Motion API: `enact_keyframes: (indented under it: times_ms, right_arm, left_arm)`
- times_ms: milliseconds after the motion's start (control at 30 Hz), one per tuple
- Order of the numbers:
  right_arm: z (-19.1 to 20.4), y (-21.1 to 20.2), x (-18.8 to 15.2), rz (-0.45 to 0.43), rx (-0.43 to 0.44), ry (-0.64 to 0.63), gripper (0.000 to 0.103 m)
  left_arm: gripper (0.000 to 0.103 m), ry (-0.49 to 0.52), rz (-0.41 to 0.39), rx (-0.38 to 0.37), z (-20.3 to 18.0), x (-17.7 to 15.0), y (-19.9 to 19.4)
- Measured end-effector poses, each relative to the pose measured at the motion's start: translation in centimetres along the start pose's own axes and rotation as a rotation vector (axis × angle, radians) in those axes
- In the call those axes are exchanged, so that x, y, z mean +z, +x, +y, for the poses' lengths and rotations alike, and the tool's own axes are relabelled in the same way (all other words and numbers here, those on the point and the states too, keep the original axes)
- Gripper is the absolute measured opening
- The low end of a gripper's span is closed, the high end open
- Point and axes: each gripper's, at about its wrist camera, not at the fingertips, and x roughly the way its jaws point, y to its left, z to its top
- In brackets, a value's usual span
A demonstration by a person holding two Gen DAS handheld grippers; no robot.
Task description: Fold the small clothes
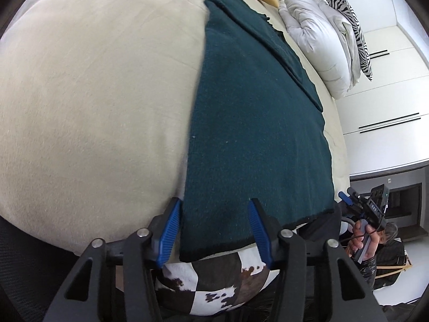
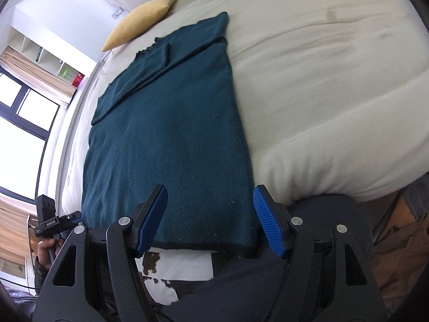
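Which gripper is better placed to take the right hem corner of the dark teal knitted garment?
Right. The right gripper is open right at that hem corner of the dark teal knitted garment; the left gripper is open at the opposite corner.

dark teal knitted garment: woolly cloth, matt, fuzzy nap, pale lint specks
cream bed sheet: soft cloth, matt, smooth
left gripper: black matt plastic frame, blue ribbed pads, shiny metal pins
right gripper: same plastic, pads, pins
mustard yellow cushion: woven cloth, matt
brown-and-white cowhide patchwork rug: hairy hide
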Motion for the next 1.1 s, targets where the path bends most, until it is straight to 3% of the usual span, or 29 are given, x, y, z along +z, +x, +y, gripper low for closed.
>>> enact_keyframes:
  times_ms: [100,233,267,633,733,867,1000,1100]
  right_arm:
    - [-0.6,0.3,0.0,0.048,-0.038,0.008,0.065]
    - [-1.2,0.7,0.0,0.111,-0.068,0.012,0.065]
    - [-1.4,0.9,0.1,0.132,-0.083,0.008,0.065]
    - [-1.2,3.7,0.2,0.280,-0.092,-0.049,0.062]
    - [-0.7,4.4,0.2,0.311,-0.113,-0.076,0.053]
    - [-0.2,5.2,-0.3,0.351,-0.127,-0.111,0.031]
    - [-0.1,4.8,-0.7,0.320,-0.108,-0.097,0.011]
    - [-0.5,4.2,-1.0,0.289,-0.088,-0.075,0.007]
  left_arm:
    - [0.043,0.007,0.006,0.006,-0.3,-0.1,0.2]
    - [0.018,0.006,0.014,0.015,-0.2,-0.3,0.4]
    - [0.016,0.006,0.014,0.017,-0.1,-0.4,0.5]
    - [0.009,0.022,0.016,0.013,0.0,-0.4,0.4]
    - [0.009,0.025,0.014,0.012,0.0,-0.5,0.3]
    - [0.009,0.030,0.010,0.010,0.0,-0.6,0.2]
    - [0.008,0.032,0.006,0.011,-0.1,-0.8,0.1]
    - [0.008,0.042,0.002,0.013,-0.4,-0.8,-0.1]
